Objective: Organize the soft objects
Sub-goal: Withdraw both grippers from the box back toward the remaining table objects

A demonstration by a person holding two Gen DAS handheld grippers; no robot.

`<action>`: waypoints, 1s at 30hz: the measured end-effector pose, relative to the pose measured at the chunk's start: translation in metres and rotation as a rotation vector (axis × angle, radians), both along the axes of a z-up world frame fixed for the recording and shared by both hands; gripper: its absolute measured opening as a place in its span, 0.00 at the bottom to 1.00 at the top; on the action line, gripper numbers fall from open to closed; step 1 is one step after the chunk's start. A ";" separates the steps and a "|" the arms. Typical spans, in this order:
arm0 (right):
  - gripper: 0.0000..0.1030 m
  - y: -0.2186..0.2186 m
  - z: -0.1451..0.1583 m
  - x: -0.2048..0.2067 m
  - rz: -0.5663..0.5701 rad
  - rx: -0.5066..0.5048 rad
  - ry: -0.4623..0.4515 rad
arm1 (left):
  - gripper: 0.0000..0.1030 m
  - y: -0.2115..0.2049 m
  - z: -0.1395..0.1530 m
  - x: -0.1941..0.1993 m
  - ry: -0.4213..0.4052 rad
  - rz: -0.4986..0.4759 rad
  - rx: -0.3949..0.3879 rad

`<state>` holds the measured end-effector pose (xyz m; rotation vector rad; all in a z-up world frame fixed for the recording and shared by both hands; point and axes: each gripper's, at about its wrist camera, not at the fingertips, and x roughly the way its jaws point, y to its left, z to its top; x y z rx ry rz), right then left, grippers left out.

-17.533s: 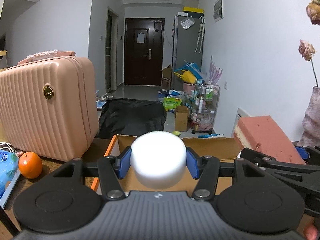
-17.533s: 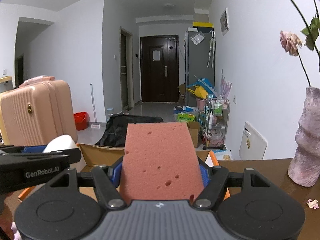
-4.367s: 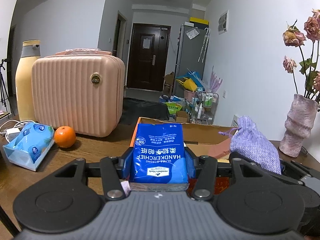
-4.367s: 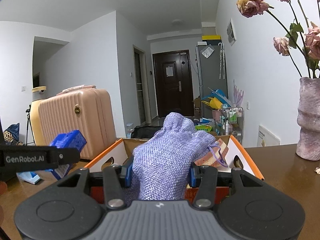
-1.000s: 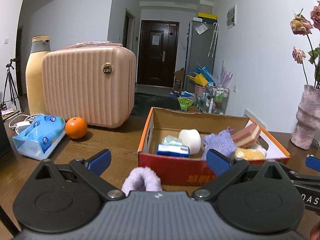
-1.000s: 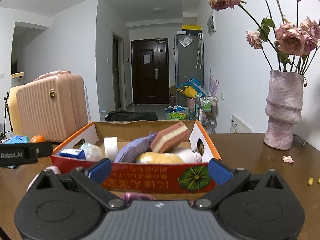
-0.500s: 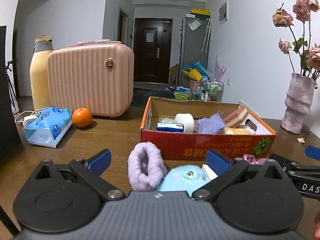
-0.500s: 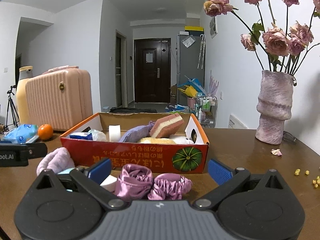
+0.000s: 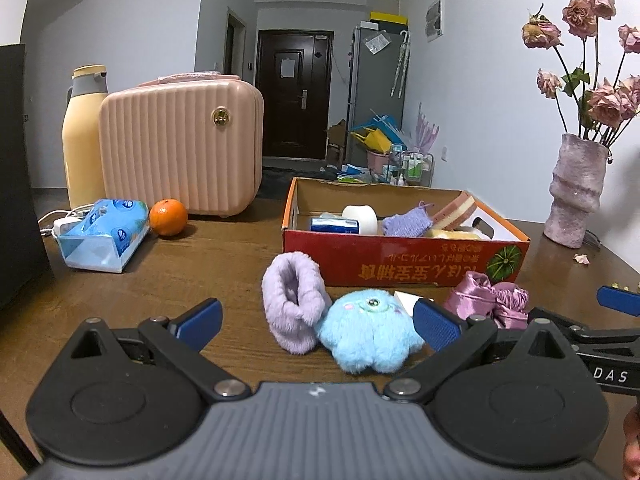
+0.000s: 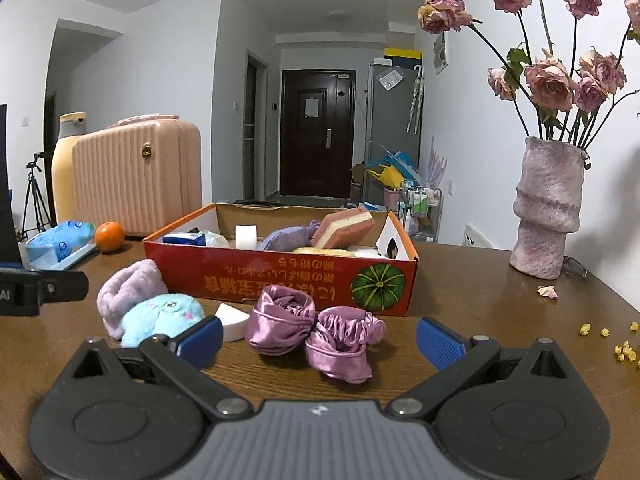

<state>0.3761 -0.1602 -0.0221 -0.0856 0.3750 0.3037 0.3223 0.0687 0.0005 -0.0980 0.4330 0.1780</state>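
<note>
Left gripper [image 9: 316, 320] hovers low over the counter [image 9: 192, 276], level, jaws spread wide & empty. Just beyond them, betw. the two blue pads, lie a lilac fuzzy band [image 9: 293, 300] and a light-blue plush toy [image 9: 370, 330], touching each other; the band is on the left, the plush on the right, near the right pad. A white sponge piece [image 9: 406, 298] pokes out behind the plush.

Right gripper [image 10: 318, 338] is also low & level, jaws released, nothing held. Two purple satin scrunchies [image 10: 316, 330] sit side by side on the counter just ahead, roughly centred betw. the pads; the left one looks closer to the box, the right one nearer the camera. In this view the band [image 10: 130, 286] and plush [image 10: 162, 316] are off to the left, past the left pad.

Red cardboard box [image 9: 404, 260] stands just behind all these loose items. Inside: blue tissue pack [image 9: 334, 225] at left, white foam roll [image 9: 360, 218], lavender knit pouch [image 9: 406, 224], pink layered sponge [image 10: 346, 226] tilted up at right, sth. yellow beneath it.

Far left on the counter: tissue packet [image 9: 102, 236], orange [image 9: 168, 217], pink suitcase [image 9: 180, 148], yellow bottle [image 9: 82, 140]. Vase of dried roses [image 10: 548, 208] at far right.
</note>
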 end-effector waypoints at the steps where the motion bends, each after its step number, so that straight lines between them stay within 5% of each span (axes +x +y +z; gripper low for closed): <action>1: 1.00 0.000 0.000 -0.001 0.001 -0.001 -0.002 | 1.00 0.000 0.000 0.000 0.002 -0.001 -0.001; 15: 1.00 -0.003 -0.004 0.001 0.004 0.006 0.022 | 1.00 0.001 -0.004 0.001 0.028 -0.028 -0.018; 30: 1.00 -0.030 -0.017 0.023 -0.015 -0.013 0.064 | 1.00 -0.024 -0.034 0.044 0.161 -0.111 0.008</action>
